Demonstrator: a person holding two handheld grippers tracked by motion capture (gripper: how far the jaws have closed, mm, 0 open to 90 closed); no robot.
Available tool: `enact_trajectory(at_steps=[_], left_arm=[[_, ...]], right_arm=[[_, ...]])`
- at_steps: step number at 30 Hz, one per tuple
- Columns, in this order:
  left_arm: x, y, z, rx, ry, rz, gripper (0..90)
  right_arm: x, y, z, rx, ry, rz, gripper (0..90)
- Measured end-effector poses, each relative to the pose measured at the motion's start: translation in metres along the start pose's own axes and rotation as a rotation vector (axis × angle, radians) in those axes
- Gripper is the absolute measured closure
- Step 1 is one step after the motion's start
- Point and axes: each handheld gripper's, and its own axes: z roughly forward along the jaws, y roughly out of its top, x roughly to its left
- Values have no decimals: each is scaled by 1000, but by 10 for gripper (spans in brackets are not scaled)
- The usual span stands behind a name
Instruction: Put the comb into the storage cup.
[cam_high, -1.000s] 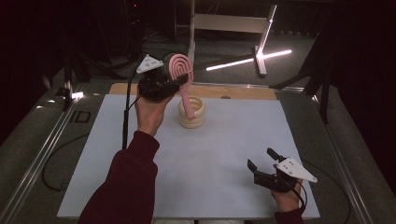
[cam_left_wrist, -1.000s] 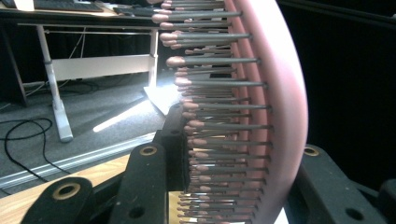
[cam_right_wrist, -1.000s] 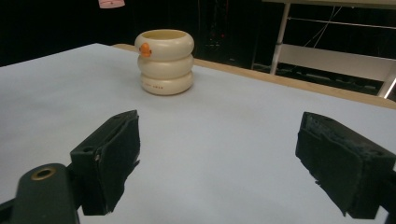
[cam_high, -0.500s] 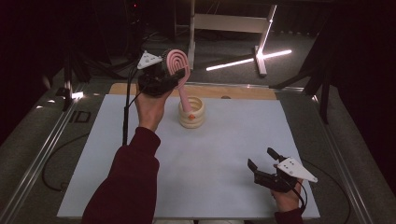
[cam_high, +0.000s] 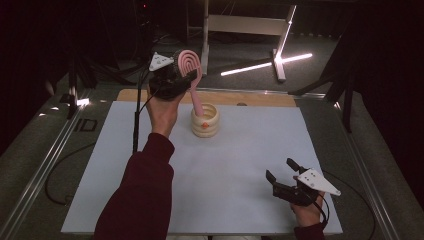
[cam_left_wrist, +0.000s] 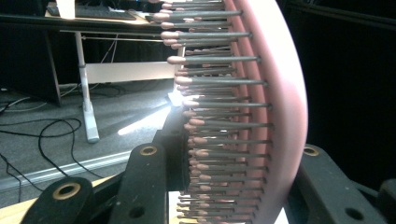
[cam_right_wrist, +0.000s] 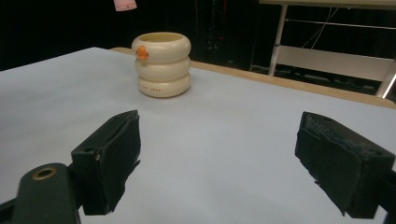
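Left gripper (cam_high: 181, 75) at 11 o'clock over the mat (cam_high: 150, 200), clamped on pink hairbrush (cam_high: 191, 75) by its head, handle hanging toward the cream ringed cup (cam_high: 205, 121). Bristles facing the inner jaw in the left gripper view. Right gripper (cam_high: 282, 176) at 5 o'clock, low, jaws apart, holding nothing.

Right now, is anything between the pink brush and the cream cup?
Nothing visible. The pink plastic hairbrush, held by the left hand-held gripper, hangs handle-down over the open mouth of the cream ringed cup.
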Motion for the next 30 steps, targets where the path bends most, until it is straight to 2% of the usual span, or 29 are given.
enact_trajectory(at_steps=[4, 19, 23, 30], left_arm=[[-1, -1, 4, -2, 10, 0, 637], [2, -8, 18, -1, 51, 10, 638], [2, -10, 20, -15, 44, -7, 638], [-1, -14, 29, -11, 45, -1, 638]], right_arm=[[2, -1, 0, 1, -21, -27, 144], [-1, 1, -5, -32, -42, 3, 144], [-1, 2, -6, -40, -42, 11, 144], [-2, 2, -8, -46, -47, 20, 144]])
